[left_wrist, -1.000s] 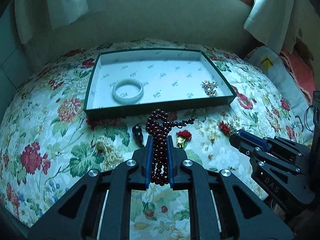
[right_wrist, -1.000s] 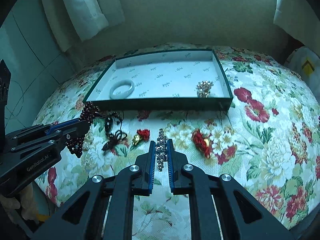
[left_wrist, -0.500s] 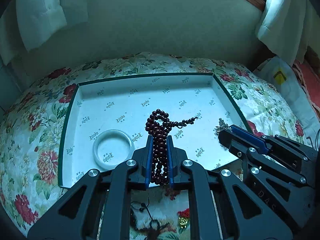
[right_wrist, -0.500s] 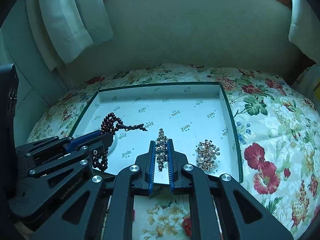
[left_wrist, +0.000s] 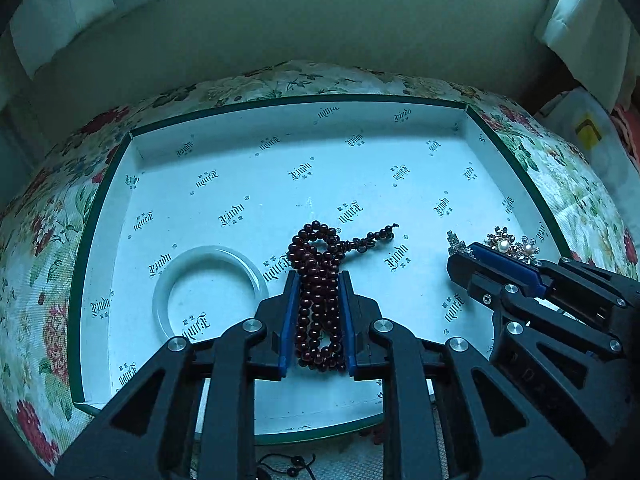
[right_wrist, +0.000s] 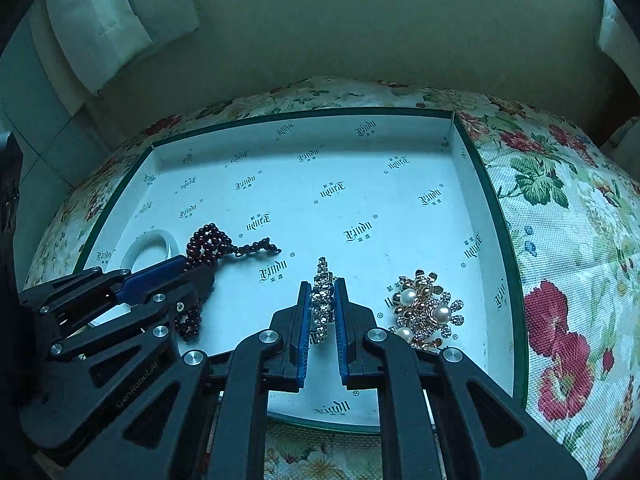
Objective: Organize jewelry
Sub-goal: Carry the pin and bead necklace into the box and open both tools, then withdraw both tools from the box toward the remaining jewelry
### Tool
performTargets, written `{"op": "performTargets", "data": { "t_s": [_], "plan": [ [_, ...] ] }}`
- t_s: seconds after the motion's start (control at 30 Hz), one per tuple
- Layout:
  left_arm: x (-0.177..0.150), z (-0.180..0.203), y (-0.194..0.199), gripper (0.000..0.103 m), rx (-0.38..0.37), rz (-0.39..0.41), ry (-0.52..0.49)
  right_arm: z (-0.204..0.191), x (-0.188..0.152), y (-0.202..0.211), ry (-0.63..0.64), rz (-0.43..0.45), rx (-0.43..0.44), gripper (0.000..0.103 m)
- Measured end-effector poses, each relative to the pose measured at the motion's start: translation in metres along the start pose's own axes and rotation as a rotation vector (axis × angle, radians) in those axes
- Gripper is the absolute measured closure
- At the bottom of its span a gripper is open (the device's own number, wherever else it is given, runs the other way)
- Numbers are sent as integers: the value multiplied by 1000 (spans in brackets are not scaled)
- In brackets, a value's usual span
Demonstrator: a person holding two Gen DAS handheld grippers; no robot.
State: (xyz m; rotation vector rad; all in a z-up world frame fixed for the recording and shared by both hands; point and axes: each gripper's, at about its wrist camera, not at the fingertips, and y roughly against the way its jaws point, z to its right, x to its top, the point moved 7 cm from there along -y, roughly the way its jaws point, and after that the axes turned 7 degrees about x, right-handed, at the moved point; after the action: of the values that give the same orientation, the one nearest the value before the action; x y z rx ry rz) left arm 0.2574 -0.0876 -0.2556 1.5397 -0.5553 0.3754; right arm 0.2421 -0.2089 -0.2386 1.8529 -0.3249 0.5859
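Note:
My left gripper is shut on a dark red bead bracelet and holds it over the middle of the green-rimmed white tray. The bracelet also shows in the right wrist view. My right gripper is shut on a rhinestone strip over the tray, right of the beads. In the left wrist view the right gripper enters from the right. A white jade bangle lies in the tray's left part. A pearl and gold brooch lies at its right.
The tray sits on a floral cloth over a rounded surface. A wall and white curtains stand behind. Dark cord jewellery lies on the cloth in front of the tray.
Both grippers have moved forward from above the cloth to over the tray, carrying the bead bracelet and the rhinestone strip, and have come lower and closer to the tray floor.

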Motion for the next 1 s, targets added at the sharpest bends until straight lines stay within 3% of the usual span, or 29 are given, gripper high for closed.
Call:
{"op": "performTargets", "data": {
  "t_s": [0.13, 0.2, 0.27, 0.43, 0.5, 0.6, 1.0],
  "plan": [
    [-2, 0, -2, 73, 2, 2, -1, 4, 0, -3, -16, -7, -2, 90],
    [-2, 1, -2, 56, 0, 2, -4, 5, 0, -3, -17, -7, 1, 89],
    [-2, 1, -1, 50, -1, 1, 1, 5, 0, -3, -13, -9, -1, 89],
    [-2, -2, 4, 48, -8, 4, 17, 8, 3, 2, -22, 6, -6, 78],
    [0, -4, 9, 42, -14, 8, 25, 9, 5, 7, -30, 20, -8, 74],
    [3, -7, 19, 36, -22, 27, 40, 8, 8, 19, -33, 46, 2, 73],
    [-16, -27, 62, 36, -35, 40, 88, 1, -2, 77, -31, 98, -1, 73]
  ]
}}
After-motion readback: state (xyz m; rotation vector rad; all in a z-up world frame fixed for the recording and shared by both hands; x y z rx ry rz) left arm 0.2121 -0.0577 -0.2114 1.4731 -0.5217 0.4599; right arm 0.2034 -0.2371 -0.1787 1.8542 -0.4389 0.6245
